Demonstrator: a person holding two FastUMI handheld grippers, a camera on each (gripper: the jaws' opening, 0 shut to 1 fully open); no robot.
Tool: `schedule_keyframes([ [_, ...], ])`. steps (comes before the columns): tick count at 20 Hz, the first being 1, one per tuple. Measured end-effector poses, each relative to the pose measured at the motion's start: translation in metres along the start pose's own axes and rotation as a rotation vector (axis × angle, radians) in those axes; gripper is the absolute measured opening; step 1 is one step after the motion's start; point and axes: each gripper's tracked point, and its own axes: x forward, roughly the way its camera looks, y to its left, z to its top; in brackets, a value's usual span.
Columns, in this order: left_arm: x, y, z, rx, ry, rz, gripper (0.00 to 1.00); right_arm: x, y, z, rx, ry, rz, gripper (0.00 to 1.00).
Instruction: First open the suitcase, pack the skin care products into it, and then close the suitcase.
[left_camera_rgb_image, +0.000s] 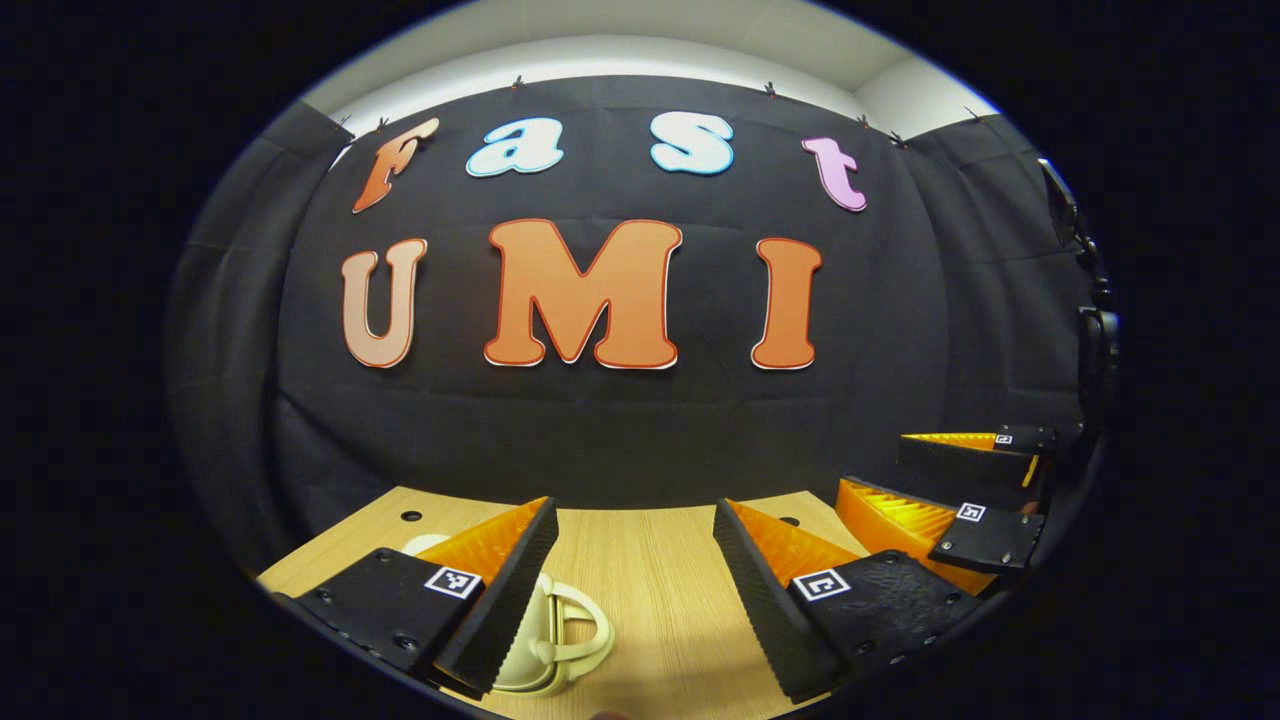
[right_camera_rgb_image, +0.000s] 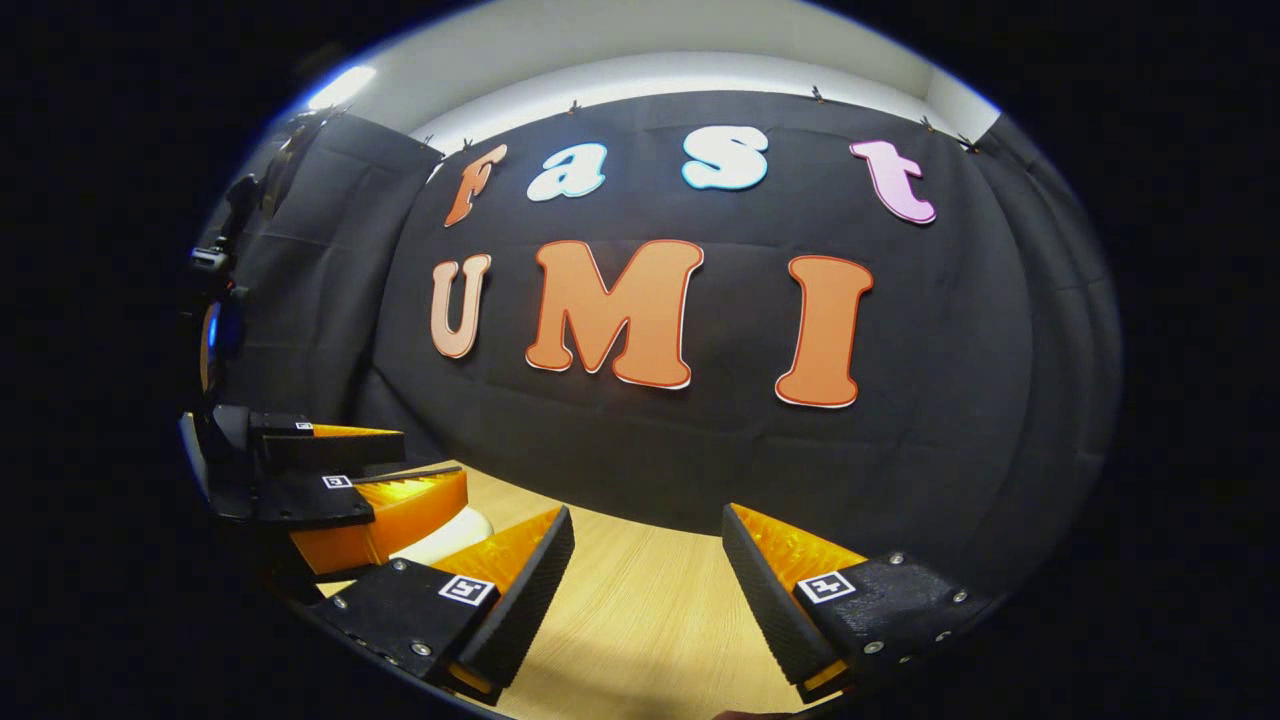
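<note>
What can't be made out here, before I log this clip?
- Cream suitcase, left gripper view: mostly hidden behind the left tool finger and cut by the bottom edge, so open or closed is unclear.
- Cream object, right gripper view: a sliver between tool fingers; identity unclear.
- Right tool: open, nothing held.

Black gripper (left_camera_rgb_image: 635, 580) fingers, orange ribbed backs — square tag markers, screws

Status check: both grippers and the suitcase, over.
Left gripper open, empty. Right gripper open, empty. Cream suitcase with its handle low under left fingers, untouched. Nothing in the way.
</note>
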Motion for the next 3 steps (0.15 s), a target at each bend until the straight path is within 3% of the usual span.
schedule_keyframes([
  [3, -0.0045, 0.0013, -0.0009, -0.006, -0.009, 0.006, 0.97, -0.0024, 0.0103, 0.0001, -0.014, -0.009, 0.028, 0.95],
])
